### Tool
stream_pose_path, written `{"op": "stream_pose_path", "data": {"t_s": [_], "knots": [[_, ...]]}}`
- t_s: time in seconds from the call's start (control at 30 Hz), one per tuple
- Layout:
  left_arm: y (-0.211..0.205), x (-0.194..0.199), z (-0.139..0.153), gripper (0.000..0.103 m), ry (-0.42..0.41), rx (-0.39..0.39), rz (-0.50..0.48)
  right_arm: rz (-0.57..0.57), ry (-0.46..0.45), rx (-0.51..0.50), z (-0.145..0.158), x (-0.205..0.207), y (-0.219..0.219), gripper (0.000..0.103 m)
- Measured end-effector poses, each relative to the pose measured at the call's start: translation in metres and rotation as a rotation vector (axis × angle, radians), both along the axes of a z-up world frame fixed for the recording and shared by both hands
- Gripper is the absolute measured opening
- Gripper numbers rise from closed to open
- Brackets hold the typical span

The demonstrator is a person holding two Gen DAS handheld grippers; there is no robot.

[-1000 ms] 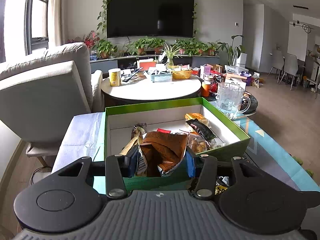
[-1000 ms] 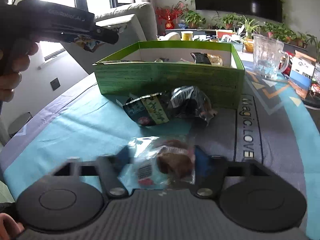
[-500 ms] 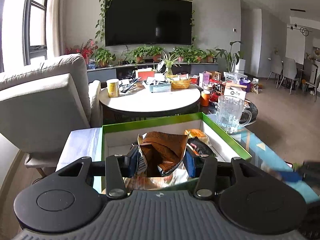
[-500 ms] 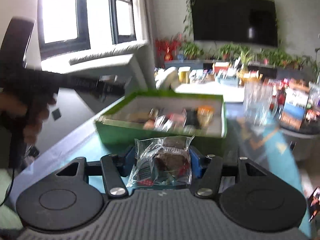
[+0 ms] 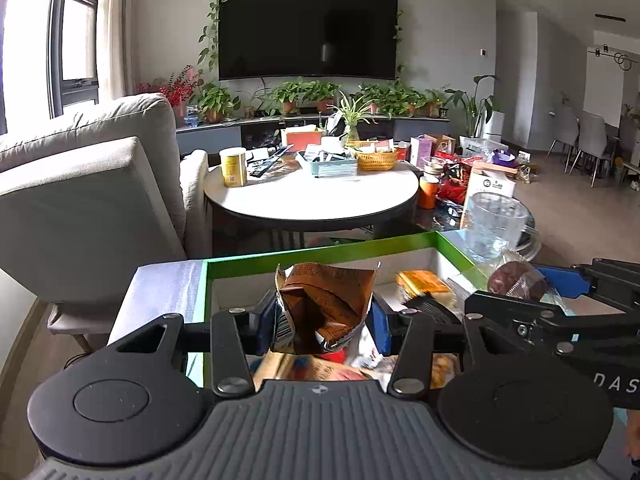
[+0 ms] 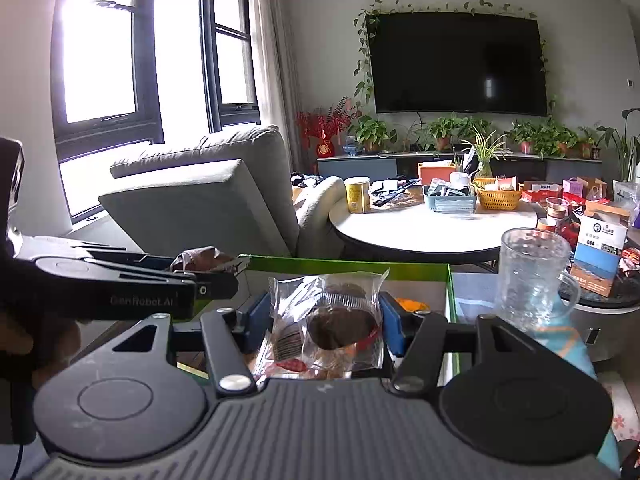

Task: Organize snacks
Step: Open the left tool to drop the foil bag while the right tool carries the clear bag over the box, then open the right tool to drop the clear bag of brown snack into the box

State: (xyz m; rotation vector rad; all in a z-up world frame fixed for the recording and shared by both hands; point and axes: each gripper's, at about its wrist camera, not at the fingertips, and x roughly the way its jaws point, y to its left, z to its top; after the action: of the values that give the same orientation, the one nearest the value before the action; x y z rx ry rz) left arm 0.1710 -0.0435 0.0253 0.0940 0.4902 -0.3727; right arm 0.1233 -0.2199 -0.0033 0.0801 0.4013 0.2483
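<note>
A round white bench (image 5: pixel 312 200) stands beyond the work area, crowded at its far side with a yellow can (image 5: pixel 233 167), a blue-grey tray (image 5: pixel 332 164) and a yellow woven basket (image 5: pixel 377 160). Nearer, a green-rimmed box (image 5: pixel 320 251) with a white inside sits open on a teal printed cloth (image 6: pixel 560 332); in the left wrist view several snack packets lie in it, among them an orange one (image 5: pixel 424 283) near the right wall. A clear glass mug (image 6: pixel 530 276) stands just beside the box's right side.

The left tongs (image 5: pixel 322 320) pinch a brown foil snack bag (image 5: pixel 326 304) between the 2 blue pads, its torn top standing upright, held over the box's near part. The right tongs (image 6: pixel 324 326) pinch a clear-wrapped brown cake (image 6: pixel 340 324) (the wrapper's crimped top edge sticks up above the pads), and it hangs over the box as well. In the left wrist view the right tongs come in from the right edge with the cake above the box's right part; in the right wrist view the left tongs reach in from the left, a hand (image 6: pixel 24 344) dimly visible on the grip.
</note>
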Motion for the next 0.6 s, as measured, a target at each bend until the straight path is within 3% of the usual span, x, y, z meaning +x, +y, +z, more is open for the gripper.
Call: {"op": "stream_pose_path", "data": {"t_s": [0.47,0.6], "knots": [[0.001,0.038,-0.021,0.048,0.054,0.002,0.026,-0.015,0.046,0.005,-0.013,0.047,0.008,0.037],[0.002,0.04,-0.021,0.056,0.04,0.0,0.04,-0.037,0.059,0.016,-0.016,0.054,0.006,0.037]]}}
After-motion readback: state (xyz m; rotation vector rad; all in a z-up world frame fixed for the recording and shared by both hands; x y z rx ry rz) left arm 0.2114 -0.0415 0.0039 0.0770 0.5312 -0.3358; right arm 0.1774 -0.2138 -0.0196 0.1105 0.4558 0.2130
